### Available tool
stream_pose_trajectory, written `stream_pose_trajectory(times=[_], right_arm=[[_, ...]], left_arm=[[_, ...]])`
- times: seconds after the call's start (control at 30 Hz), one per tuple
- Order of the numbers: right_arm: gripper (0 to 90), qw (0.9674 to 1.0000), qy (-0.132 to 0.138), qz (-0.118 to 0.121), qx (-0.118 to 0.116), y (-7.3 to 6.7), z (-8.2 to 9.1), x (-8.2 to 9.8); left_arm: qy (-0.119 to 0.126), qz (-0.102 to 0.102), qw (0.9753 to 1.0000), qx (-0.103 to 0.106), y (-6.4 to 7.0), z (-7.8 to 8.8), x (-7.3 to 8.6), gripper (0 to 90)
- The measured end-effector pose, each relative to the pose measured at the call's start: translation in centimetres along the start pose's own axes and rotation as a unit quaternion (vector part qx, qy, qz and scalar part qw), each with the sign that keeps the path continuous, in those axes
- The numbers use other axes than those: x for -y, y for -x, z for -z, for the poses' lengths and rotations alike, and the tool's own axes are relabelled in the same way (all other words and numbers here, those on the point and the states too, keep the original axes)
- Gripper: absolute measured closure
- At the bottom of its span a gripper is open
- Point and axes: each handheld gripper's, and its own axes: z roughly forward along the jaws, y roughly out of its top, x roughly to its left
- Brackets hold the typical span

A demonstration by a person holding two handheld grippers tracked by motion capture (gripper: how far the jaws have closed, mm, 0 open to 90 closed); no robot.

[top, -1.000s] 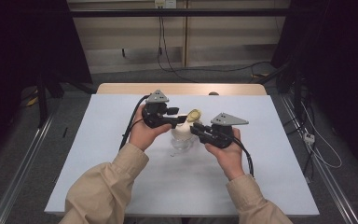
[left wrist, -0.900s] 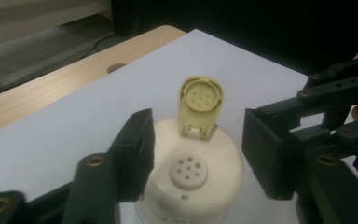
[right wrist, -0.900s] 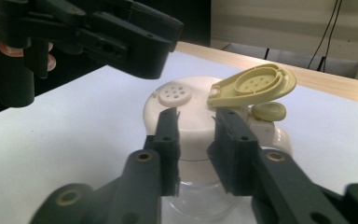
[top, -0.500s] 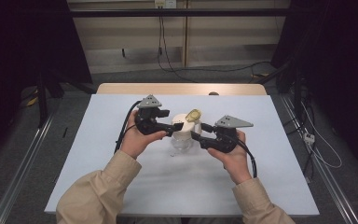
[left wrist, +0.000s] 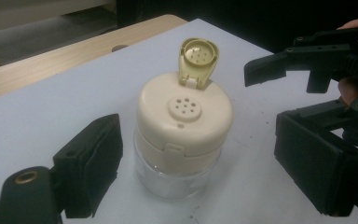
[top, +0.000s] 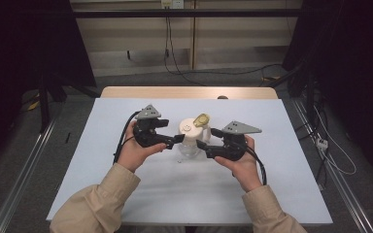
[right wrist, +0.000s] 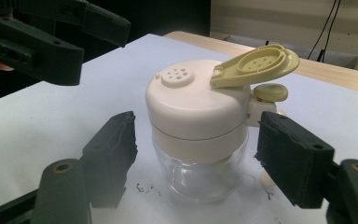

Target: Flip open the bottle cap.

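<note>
a: shaker jar (top: 190,140) sits mid-table (top: 126,194), cream cap, yellow flip lid (top: 202,119) up at 1 o'clock, clear glass looks empty.

b: left gripper (top: 171,138) at 9, right gripper (top: 205,144) at 3, both just been opening, jaws wide, not touching it.

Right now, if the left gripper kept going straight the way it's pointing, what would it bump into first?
Probably the shaker jar. It stands right between the left gripper and its open jaws, untouched, so its cream cap would likely be met first.
</note>
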Motion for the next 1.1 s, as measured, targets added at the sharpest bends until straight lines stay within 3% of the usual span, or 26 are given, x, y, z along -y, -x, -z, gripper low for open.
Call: stream_pose_trajectory(times=[0.8, 1.1], right_arm=[[22.4, 0.9999, -0.011, 0.008, -0.009, 0.2, 1.3, 2.0], [21.2, 0.9998, -0.018, 0.010, -0.005, 0.6, 1.9, 3.3]], left_arm=[[0.004, 0.013, 0.9999, -0.006, -1.6, 3.0, 4.7, 9.6], [0.013, 0.008, 0.9999, -0.003, -1.7, 3.6, 5.5, 8.5]])
